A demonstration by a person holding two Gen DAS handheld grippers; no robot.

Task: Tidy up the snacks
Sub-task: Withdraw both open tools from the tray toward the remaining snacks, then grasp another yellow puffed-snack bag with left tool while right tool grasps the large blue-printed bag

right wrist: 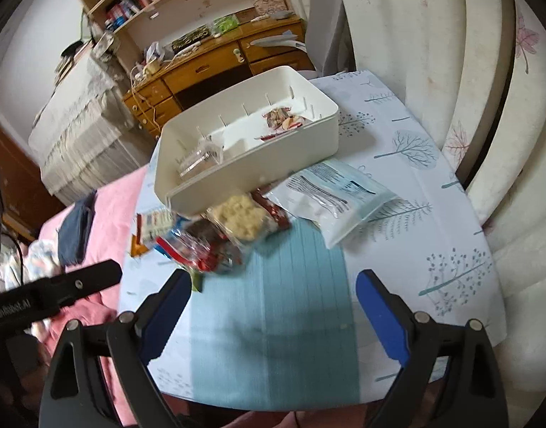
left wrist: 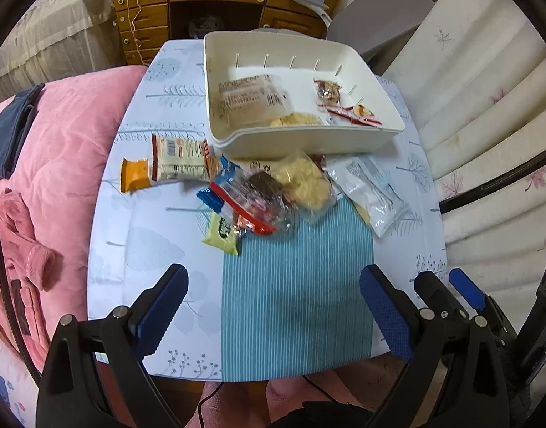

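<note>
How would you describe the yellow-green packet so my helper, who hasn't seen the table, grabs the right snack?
Find the white bin on the tree-print table; a heap of loose snacks lies in front of it. The yellow-green packet is at the heap's near edge, beside the striped teal mat. It is the only pale green wrapper there.

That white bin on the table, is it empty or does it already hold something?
Partly filled. The white bin already holds a few snack packets, with bare floor between them; more packets lie outside on the table.
</note>
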